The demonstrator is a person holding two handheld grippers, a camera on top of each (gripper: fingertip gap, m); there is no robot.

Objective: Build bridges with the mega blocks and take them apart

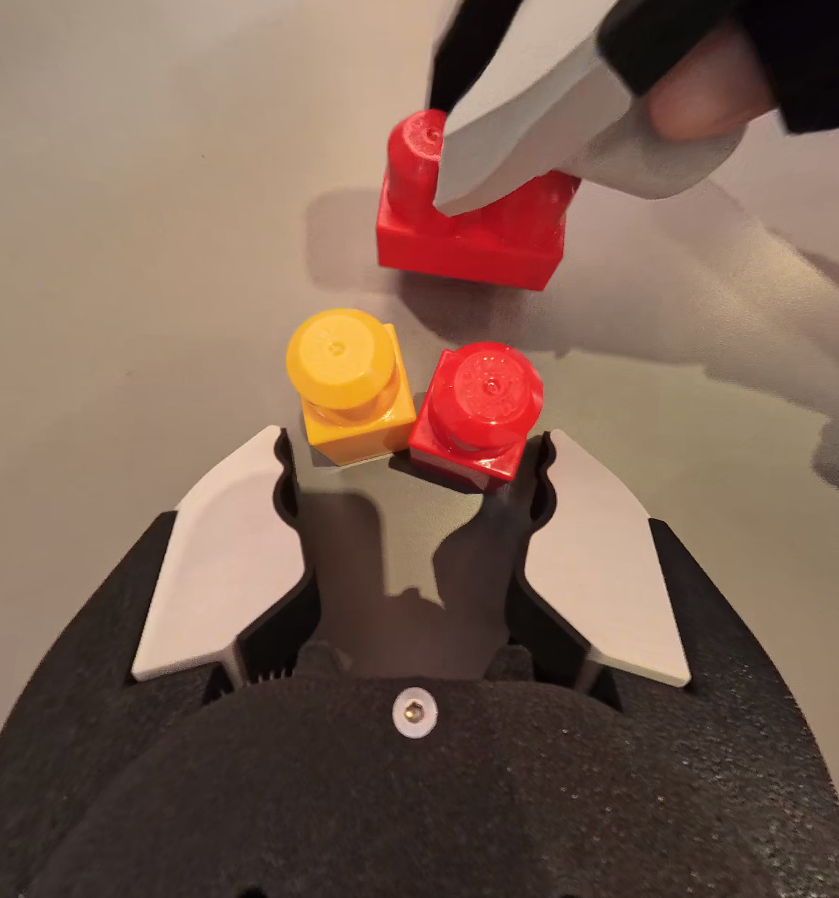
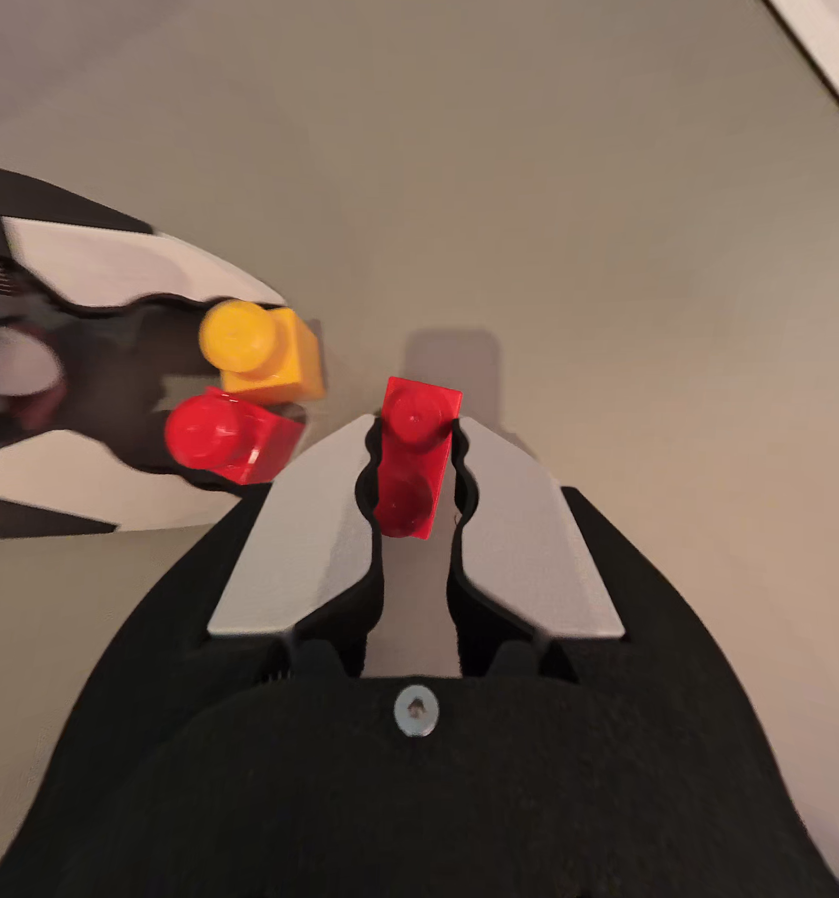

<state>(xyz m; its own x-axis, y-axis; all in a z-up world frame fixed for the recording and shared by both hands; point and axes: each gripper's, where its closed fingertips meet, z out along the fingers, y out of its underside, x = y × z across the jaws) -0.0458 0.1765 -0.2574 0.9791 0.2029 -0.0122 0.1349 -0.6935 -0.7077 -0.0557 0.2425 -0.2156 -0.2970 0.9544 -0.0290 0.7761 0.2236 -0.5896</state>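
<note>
A yellow one-stud block and a red one-stud block stand side by side on the table. My left gripper is open, its fingertips on either side of the pair and just short of them. My right gripper is shut on a red two-stud block, gripped across its narrow sides. In the left wrist view this block hangs a little above the table beyond the pair, held by the right gripper. The right wrist view shows the yellow block, the red one-stud block and the left gripper around them.
The blocks rest on a plain grey-beige table. A person's hand in a dark sleeve holds the right gripper at the top right. A white strip along the table's edge shows in the far right corner.
</note>
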